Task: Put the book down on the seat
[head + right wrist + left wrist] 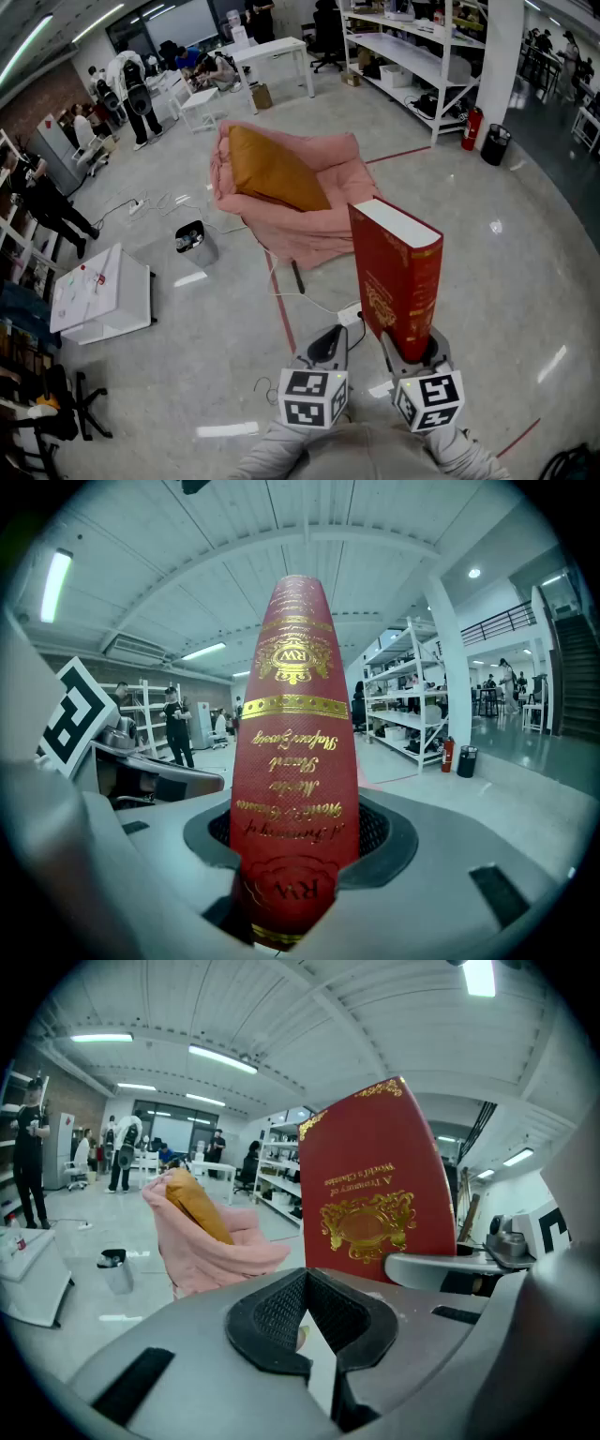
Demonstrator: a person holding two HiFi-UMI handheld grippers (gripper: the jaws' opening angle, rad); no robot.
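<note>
A thick red book [398, 281] with gold lettering stands upright, its lower end clamped in my right gripper [412, 354]. In the right gripper view its spine [295, 761] fills the gap between the jaws of that gripper [295, 860]. The seat, a pink beanbag chair [314, 220] with an orange cushion [272, 169] on it, sits on the floor ahead, beyond the book. My left gripper [326, 345] is beside the right one, shut with nothing in it [314, 1321]. The left gripper view shows the book's cover [375, 1185] to the right and the seat [220, 1255] to the left.
A small grey bin [194, 241] and a flat white box [103, 295] lie on the floor to the left. A white cable [305, 302] and a red tape line [281, 319] run below the seat. Shelving [412, 56] and a fire extinguisher [472, 128] stand at the back right; people are at the far left.
</note>
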